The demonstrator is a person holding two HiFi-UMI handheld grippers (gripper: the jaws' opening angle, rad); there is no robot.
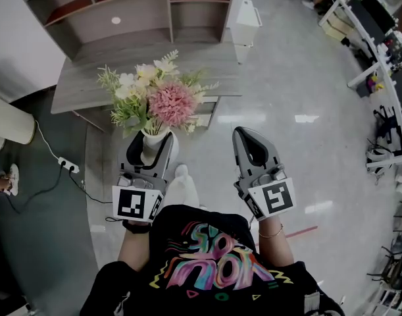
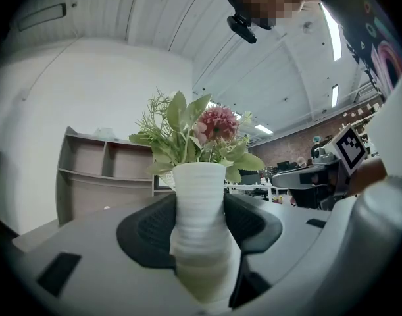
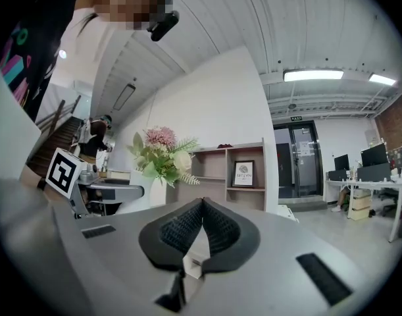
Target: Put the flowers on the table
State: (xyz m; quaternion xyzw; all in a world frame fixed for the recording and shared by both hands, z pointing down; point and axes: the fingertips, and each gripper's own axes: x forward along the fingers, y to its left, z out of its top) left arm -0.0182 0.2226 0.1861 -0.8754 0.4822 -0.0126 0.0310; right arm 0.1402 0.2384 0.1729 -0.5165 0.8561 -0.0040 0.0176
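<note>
1. Glossy grey floor [image 1: 299, 78] is spreading out beneath a person who is standing and holding one pair of tongs in each hand.
2. Left tongs [image 2: 201, 209] are gripping a white ribbed vase [image 2: 199, 183] around its narrow waist. Both black pads are pressing against its sides, and the vase is standing upright between them.
3. Flowers [image 2: 204, 127] are rising out of the vase's mouth: one pink bloom, some pale cream ones and green leaves.
4. Right tongs [image 3: 201, 204] are sitting closed on nothing, with their pad tips touching. They are hovering beside the left tongs, apart from the vase.
5. Seen from the head view, the vase is hanging in the air over the floor in front of the person. The blooms are overlapping the near edge of the grey wooden bench [image 1: 82, 78], and the vase is not resting on it.
6. Behind the bench, an open shelf unit [image 1: 122, 8] is standing against a white wall, and a framed picture [image 3: 243, 174] is sitting in one of its compartments.
7. Left of the bench, a white power strip [image 1: 68, 165] is lying on the floor with its cable trailing away.
8. Along the right side of the room, desks [image 1: 372, 38] are carrying dark equipment.
</note>
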